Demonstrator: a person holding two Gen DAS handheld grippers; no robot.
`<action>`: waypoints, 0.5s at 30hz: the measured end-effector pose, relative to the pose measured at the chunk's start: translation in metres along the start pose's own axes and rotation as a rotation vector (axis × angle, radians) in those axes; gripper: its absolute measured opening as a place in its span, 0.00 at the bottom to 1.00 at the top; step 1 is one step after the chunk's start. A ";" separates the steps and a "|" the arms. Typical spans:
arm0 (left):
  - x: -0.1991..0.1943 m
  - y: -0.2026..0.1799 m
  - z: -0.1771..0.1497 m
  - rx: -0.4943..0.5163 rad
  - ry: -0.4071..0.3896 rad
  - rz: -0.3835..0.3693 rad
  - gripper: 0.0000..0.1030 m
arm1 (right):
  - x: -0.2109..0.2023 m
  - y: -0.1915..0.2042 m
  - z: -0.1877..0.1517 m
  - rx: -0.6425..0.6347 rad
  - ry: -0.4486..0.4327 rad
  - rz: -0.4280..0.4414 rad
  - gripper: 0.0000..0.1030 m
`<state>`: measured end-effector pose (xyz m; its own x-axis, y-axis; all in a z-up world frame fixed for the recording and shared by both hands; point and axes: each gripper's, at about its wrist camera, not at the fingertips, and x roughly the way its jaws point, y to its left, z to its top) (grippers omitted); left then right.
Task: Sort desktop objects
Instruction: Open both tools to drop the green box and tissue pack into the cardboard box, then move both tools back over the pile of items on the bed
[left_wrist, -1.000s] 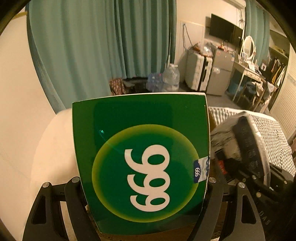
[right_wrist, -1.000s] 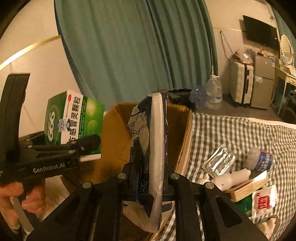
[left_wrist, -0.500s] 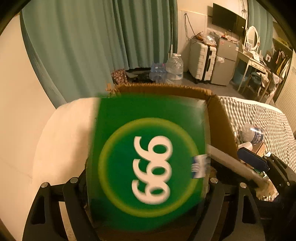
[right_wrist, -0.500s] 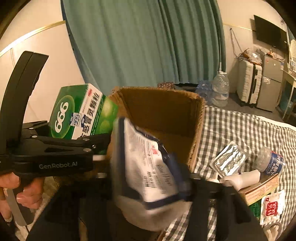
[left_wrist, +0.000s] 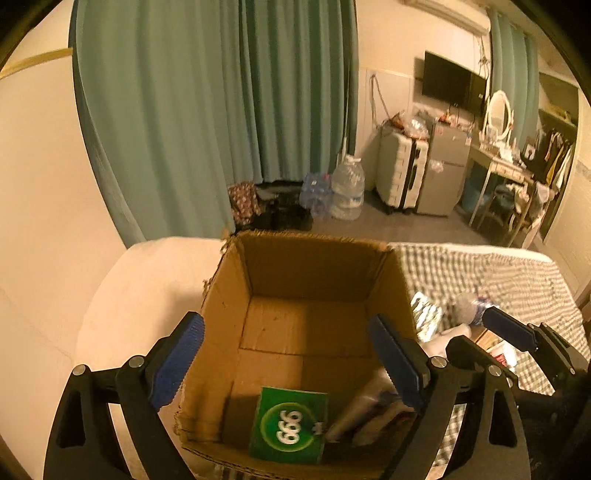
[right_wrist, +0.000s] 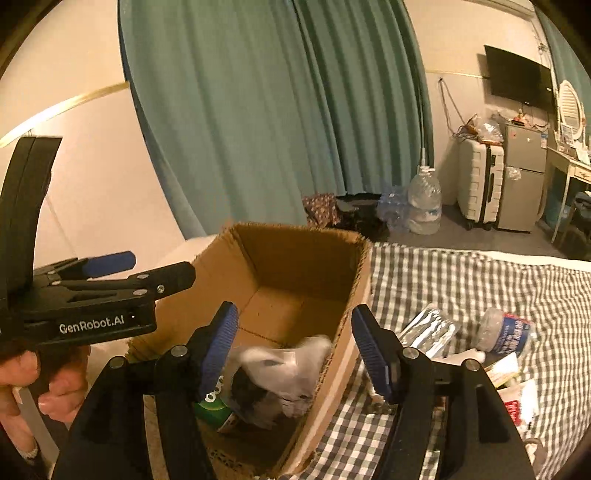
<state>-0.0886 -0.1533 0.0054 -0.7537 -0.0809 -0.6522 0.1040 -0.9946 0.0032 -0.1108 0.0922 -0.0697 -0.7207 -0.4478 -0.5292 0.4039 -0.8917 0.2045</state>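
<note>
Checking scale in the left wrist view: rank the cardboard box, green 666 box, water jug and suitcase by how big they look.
1. cardboard box
2. green 666 box
3. suitcase and water jug: both distant and look similar, so unranked.

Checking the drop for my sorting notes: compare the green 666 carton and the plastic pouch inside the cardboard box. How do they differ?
The green 666 carton is a rigid, flat-faced box, printed face up; the plastic pouch is soft and crumpled. The carton looks sharp; the pouch is motion-blurred. The carton lies left of the pouch, which is against the right wall. Both sit inside the cardboard box, free of either hand-held gripper.
</note>
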 end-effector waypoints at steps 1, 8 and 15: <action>-0.003 -0.002 0.003 -0.006 -0.009 -0.012 0.93 | -0.006 -0.001 0.002 0.004 -0.009 -0.002 0.62; -0.028 -0.032 0.010 -0.004 -0.069 -0.044 0.97 | -0.052 -0.019 0.022 0.013 -0.076 -0.042 0.67; -0.051 -0.065 0.014 -0.022 -0.102 -0.088 1.00 | -0.103 -0.047 0.037 0.029 -0.143 -0.106 0.84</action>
<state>-0.0660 -0.0857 0.0495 -0.8223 -0.0012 -0.5691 0.0486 -0.9965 -0.0681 -0.0763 0.1773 0.0051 -0.8319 -0.3545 -0.4269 0.3070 -0.9349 0.1782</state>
